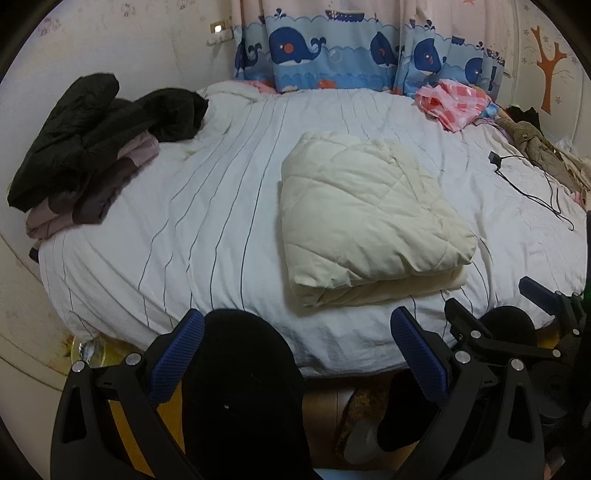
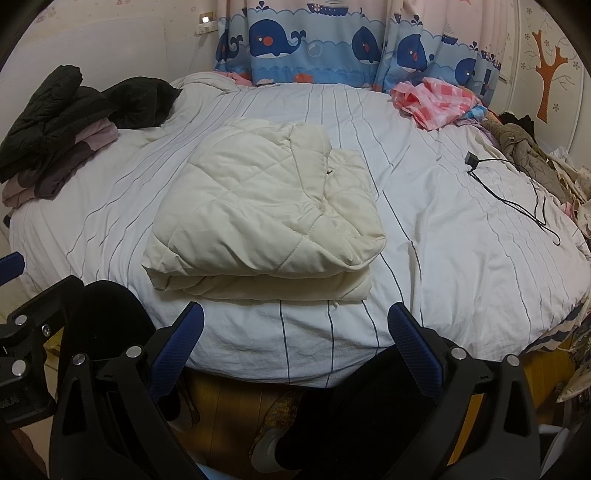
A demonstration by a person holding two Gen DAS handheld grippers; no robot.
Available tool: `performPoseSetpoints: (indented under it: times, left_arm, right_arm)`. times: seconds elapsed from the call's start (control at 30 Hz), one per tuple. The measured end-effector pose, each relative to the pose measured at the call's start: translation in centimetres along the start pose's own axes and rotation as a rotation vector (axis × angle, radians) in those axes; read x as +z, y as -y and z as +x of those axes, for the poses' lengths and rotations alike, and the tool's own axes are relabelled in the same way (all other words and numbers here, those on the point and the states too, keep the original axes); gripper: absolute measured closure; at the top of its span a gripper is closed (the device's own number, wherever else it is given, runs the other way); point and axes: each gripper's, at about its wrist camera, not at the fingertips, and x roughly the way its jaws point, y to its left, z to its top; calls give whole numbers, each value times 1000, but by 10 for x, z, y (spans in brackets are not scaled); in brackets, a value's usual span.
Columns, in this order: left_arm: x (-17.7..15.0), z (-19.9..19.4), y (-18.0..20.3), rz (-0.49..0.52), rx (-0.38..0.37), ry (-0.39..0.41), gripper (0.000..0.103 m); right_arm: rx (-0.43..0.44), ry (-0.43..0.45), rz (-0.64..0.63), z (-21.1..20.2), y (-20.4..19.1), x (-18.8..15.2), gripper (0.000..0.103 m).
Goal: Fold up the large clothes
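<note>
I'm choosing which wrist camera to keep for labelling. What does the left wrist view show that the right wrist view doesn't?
Only the left wrist view shows the right gripper, open beside the bed. Only the right wrist view shows part of the left gripper, at its left edge. Both share the folded cream quilted garment, the dark clothes pile, the pink checked cloth and the black cable.

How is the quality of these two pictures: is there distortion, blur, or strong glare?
Left wrist view: strong fisheye bending, dark corners, the bed edge curves; light is soft and even, with no hard glare. Right wrist view: the same bending and dark corners; the cream quilted garment is sharp, the stripes bow outward, and the small wall light is overexposed.
</note>
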Motion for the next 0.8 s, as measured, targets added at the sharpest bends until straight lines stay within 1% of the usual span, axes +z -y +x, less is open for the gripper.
performPoseSetpoints:
  times: [0.07, 0.13, 0.17, 0.23, 0.3, 0.4, 0.47, 0.8]
  left_arm:
    - [-2, 0, -2, -18, -13, 3, 6]
    - [-7, -5, -9, -72, -48, 39, 6]
    - [-7, -6, -12, -84, -36, 51, 6]
    - [-5, -8, -13, -74, -10, 60, 6]
    - [-5, -10, -11, -66, 0, 60, 6]
    - [-6, -10, -5, -49, -3, 45, 6]
    - [-7, -12, -1, -36, 9, 51, 6]
    - [-2, -18, -6, -33, 15, 62, 6]
  right_arm:
    - [3, -1, 3, 0, 1, -1, 7]
    - [4, 2, 5, -1, 4, 0, 7]
    - [3, 5, 7, -2, 6, -1, 7]
    - [4, 9, 10, -3, 8, 1, 7]
    - [4, 14, 13, -5, 9, 1, 7]
    - [1, 23, 10, -9, 10, 2, 7]
    - [-6, 32, 6, -12, 11, 2, 7]
    - [-3, 45, 16, -18, 16, 4, 7]
